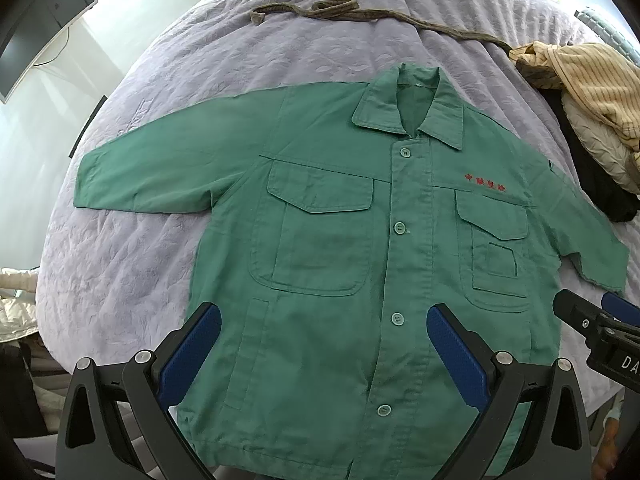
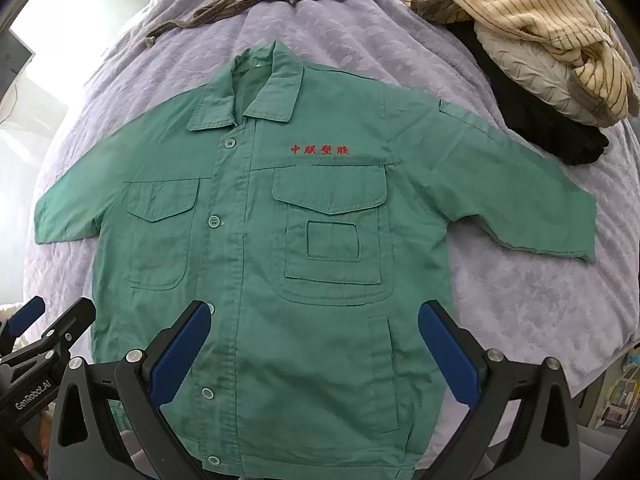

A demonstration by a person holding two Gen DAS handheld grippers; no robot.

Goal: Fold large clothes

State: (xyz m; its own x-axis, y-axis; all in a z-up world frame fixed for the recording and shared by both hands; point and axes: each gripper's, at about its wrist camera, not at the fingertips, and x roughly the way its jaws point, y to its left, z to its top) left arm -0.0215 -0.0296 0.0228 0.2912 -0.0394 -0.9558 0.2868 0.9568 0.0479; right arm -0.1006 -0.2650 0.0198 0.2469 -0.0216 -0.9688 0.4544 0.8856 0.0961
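We see green jacket (image 1: 328,240) spread flat, front up, mid-bed (image 1: 200,60), ready for folding; left gripper (image 1: 324,344) and right gripper (image 2: 314,340) both wide apart, empty, above hem.

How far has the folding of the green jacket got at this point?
Done: the green jacket lies flat, front up and buttoned, on the purple bedspread, sleeves spread. In hand: nothing; the left gripper and right gripper hang open over its hem. Left: every fold, plus the pile of clothes beside it.
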